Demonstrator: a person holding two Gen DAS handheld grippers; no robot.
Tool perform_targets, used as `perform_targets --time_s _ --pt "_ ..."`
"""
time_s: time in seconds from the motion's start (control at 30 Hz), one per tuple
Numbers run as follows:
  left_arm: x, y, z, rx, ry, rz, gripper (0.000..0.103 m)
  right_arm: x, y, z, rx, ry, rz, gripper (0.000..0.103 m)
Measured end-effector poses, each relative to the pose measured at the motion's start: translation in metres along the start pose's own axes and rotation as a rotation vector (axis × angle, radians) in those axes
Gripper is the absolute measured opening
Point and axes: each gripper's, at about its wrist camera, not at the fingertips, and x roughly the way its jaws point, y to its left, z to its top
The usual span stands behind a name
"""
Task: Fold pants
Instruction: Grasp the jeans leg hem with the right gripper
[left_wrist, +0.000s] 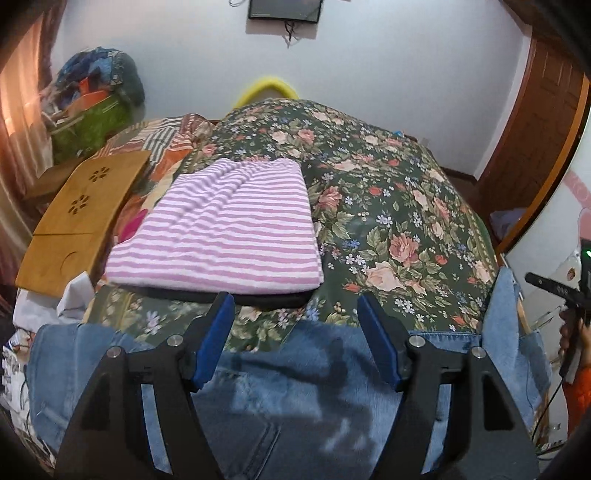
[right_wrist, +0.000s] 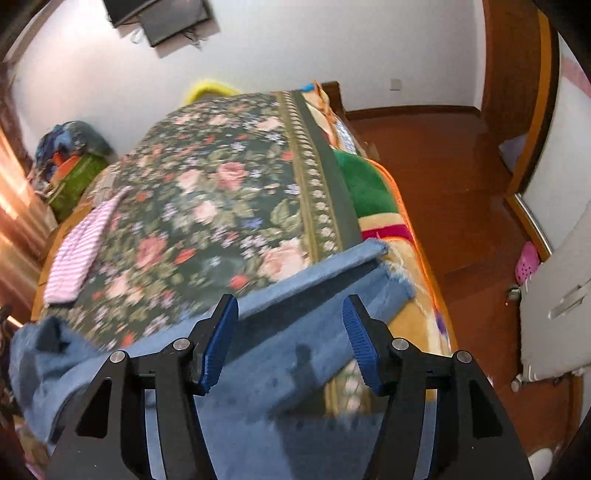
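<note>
Jeans (left_wrist: 280, 373) spread on floral bedspread (left_wrist: 388, 206); left gripper (left_wrist: 295, 317) and right gripper (right_wrist: 290, 319) above, jaws apart, holding nothing.

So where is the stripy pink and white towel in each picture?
Left wrist view: the striped towel lies folded left of centre on the flowery bedspread, just beyond the open left gripper and the jeans.
Right wrist view: the same towel is far over at the left edge of the bed, seen edge-on.
Shared landmark: the yellow thing behind the far end of the bed shows in both.
</note>
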Motion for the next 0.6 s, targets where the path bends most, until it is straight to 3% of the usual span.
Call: perform_targets --time_s 0.23,0.4,0.47,0.6 --pt "0.023 -0.021 0.002 0.047 0.019 -0.012 0.069 0.063 -0.026 0.012 0.123 0.109 -0.002 0.055" --pt "0.03 -0.034 0.0 0.069 0.035 -0.03 0.068 0.08 -0.037 0.012 0.163 0.13 0.037 0.053" --pt "0.03 -0.039 -0.002 0.083 0.042 -0.032 0.068 0.081 -0.037 0.012 0.163 0.127 0.058 0.033" --pt "0.024 -0.048 -0.005 0.099 0.051 -0.041 0.068 0.078 -0.031 0.011 0.124 0.112 0.056 0.011"
